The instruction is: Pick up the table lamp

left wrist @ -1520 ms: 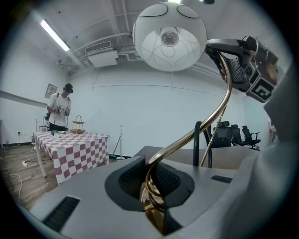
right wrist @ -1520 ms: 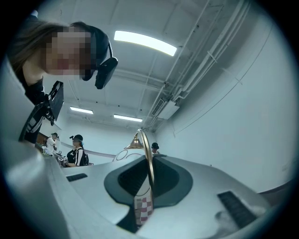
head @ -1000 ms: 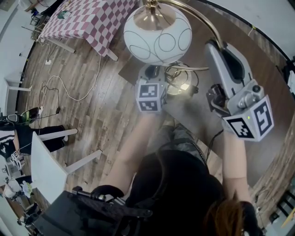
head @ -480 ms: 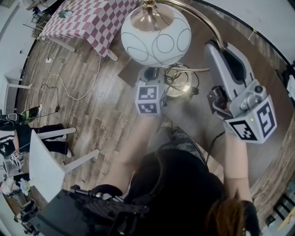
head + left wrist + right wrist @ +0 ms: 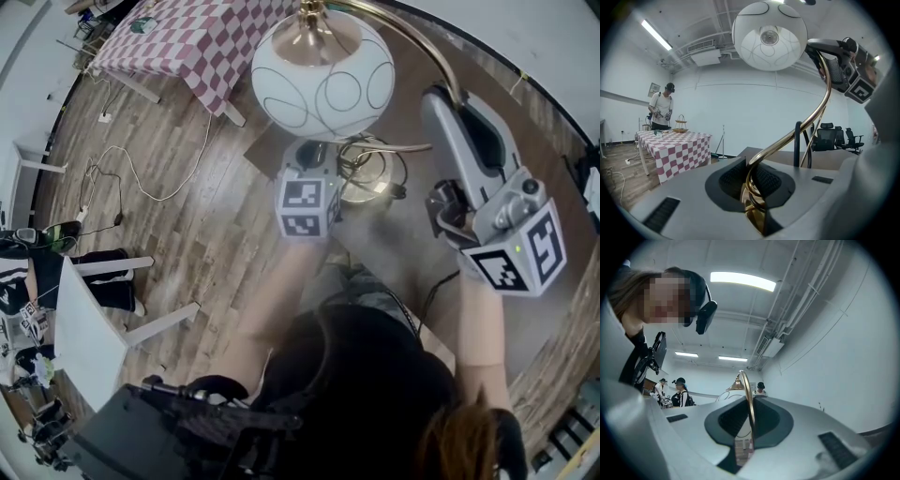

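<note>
Both grippers are on the table lamp (image 5: 323, 75), which has a white globe shade (image 5: 769, 35) with thin looping lines, a slim curved brass arm (image 5: 792, 133) and a round brass base (image 5: 364, 178).

My left gripper (image 5: 754, 190) is pinched on the arm low down, just above the base, with the jaws pressed onto the rod.

My right gripper (image 5: 749, 420) is pinched on the upper sweep of the arm, with the rod running up between its jaws towards the shade's brass cap. It sits higher than the left gripper and to its right.

The lamp stands upright over the brown table top (image 5: 394, 239), with the shade overhanging my left gripper. I can't tell whether the base touches the top.

A black cord (image 5: 349, 150) loops beside the base.

A table with a red-and-white checked cloth (image 5: 187, 37) is well apart on the wood floor.
</note>
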Motion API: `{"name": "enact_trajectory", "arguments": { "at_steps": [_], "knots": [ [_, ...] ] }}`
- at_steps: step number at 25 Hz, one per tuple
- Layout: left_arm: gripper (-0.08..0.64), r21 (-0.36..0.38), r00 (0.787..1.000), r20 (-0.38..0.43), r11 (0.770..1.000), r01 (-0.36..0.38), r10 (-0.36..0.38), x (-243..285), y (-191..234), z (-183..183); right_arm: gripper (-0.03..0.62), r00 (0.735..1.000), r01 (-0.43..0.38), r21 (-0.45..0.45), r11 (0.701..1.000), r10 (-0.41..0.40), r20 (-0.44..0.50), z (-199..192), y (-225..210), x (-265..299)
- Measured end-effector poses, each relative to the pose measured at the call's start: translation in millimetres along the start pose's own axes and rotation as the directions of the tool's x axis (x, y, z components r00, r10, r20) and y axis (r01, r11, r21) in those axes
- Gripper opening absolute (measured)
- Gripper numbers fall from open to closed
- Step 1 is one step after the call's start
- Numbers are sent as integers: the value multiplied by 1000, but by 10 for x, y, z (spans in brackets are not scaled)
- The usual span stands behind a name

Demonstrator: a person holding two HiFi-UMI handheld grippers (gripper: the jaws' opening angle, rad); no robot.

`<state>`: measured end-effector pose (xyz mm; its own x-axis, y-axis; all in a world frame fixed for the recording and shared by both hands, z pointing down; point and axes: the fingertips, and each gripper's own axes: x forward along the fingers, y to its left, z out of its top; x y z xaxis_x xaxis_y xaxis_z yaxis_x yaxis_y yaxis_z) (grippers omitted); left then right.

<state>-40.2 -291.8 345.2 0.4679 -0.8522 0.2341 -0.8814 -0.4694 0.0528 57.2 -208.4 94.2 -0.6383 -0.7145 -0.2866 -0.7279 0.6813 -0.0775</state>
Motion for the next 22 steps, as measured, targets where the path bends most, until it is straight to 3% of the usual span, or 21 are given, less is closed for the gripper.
{"name": "enact_trajectory", "arguments": {
  "at_steps": [22],
  "knots": [
    [35,-8,1000,17,1000,-8,8,-30,3,77,32,999,-34,4,999,34,29,92,18,41]
  ]
}}
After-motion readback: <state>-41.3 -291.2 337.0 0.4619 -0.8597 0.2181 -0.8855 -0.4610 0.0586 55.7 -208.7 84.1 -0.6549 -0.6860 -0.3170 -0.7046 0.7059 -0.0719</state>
